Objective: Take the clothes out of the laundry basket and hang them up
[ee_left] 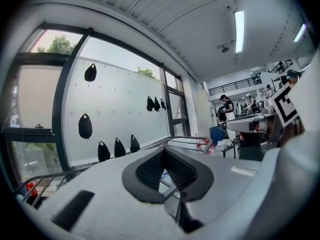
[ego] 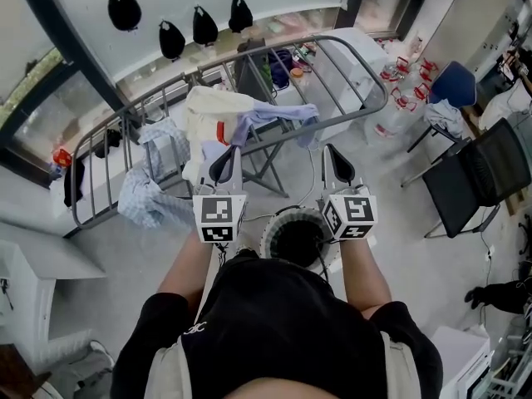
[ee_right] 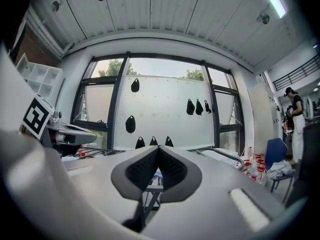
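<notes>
Left hand-held gripper (ego: 224, 166) closed tight, pads pressed together, nothing held. Right hand-held gripper (ego: 337, 165) closed the same way, also empty. Both roughly level, side by side, pointing toward the drying rack (ego: 384, 98).

Laundry basket (ego: 270, 235) low between the two marker cubes, just in front of the person's chest, behind the jaw tips rather than ahead of them. Round white ribbed wall, dark inside.

Clothes ahead of the jaws, draped over the rack's bars:
- cream garment (ego: 208, 110) ahead of the left tips
- lavender shirt (ego: 278, 113) beside the cream one, between the lines of the two grippers
- pale blue checked cloth (ego: 150, 198) hanging off the rack's near-left side, left of the left gripper
- black garment (ego: 73, 181) at the rack's far-left end

Jaws clear of all cloth.

Hard to make out:
- Basket contents: interior dark, near rim covered by the person's black shirt (ego: 283, 322). Dark cloth or bare bottom, cannot tell.
- Small red patch on the cream garment, unidentifiable.
- Both gripper views: lower half filled by the gripper's own grey body. Rack and clothes hidden there except a sliver of bars and pale cloth through the gap under the pads.
- Black pouches (ego: 125, 11) on the white window panel, kind unclear.
- Black chairs (ego: 482, 181) at right, cut by the frame edge.
</notes>
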The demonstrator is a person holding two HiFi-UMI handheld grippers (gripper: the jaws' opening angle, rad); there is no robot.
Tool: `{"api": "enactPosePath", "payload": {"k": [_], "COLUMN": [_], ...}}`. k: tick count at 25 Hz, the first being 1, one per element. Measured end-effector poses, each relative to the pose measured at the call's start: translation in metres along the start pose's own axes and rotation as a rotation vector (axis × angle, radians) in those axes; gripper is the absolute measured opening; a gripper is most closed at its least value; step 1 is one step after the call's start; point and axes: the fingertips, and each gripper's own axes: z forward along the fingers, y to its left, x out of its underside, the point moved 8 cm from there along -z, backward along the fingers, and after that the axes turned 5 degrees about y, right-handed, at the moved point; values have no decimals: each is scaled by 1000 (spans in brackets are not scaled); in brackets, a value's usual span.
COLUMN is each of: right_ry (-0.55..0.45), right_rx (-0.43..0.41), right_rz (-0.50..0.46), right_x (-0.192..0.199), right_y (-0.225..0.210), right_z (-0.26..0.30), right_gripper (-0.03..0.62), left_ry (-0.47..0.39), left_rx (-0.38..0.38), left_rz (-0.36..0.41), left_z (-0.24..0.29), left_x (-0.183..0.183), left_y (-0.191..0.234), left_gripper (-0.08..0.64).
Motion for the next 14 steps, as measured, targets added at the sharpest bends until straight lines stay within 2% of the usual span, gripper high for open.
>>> {"api": "enactPosePath", "payload": {"k": [14], "right_ry": [-1], "right_rx": [-83], "right_rz": [-15], "right_x": [4], "right_y": [29], "right_z": [31], "right_gripper": [14], "left_ry": [14], "left_rx": [-54], "left_rz": [-1], "left_z": [-4], "left_x": [10], "left_y": [24], "left_gripper": [3]}}
